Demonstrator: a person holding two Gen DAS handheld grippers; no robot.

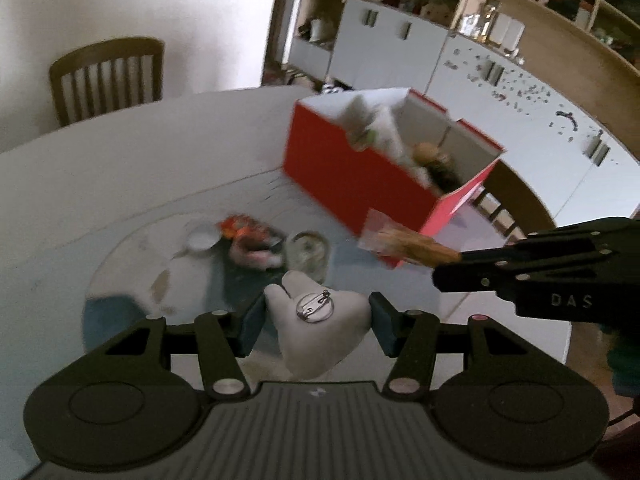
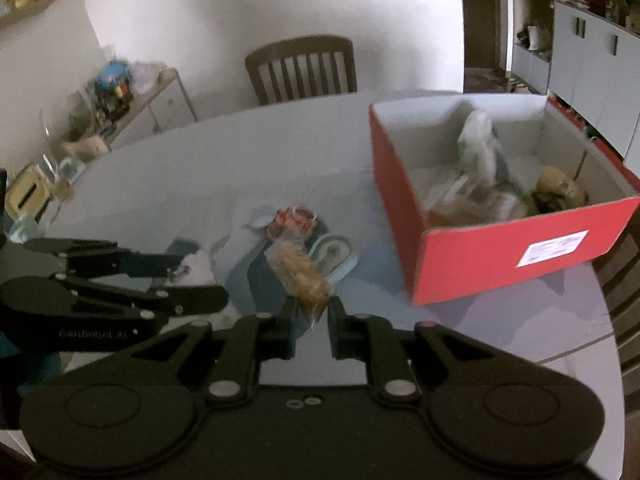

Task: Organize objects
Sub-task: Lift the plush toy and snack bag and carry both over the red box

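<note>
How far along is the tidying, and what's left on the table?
Done: several items already sit in the red box. In hand: the left gripper holds a white plush brooch; the right gripper holds a clear packet of something brown. Left: an orange-red packet and an oval tin.

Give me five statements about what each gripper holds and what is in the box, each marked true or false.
1. The left gripper grips a pale soft piece with a metal pin clasp on it. True.
2. The right gripper is empty. False: it pinches a clear packet with brownish contents.
3. The red box already has things inside. True.
4. The red box is closed with a lid. False: its top is open.
5. No loose items remain on the table. False: an orange-red wrapped item and a small oval tin lie there.
</note>
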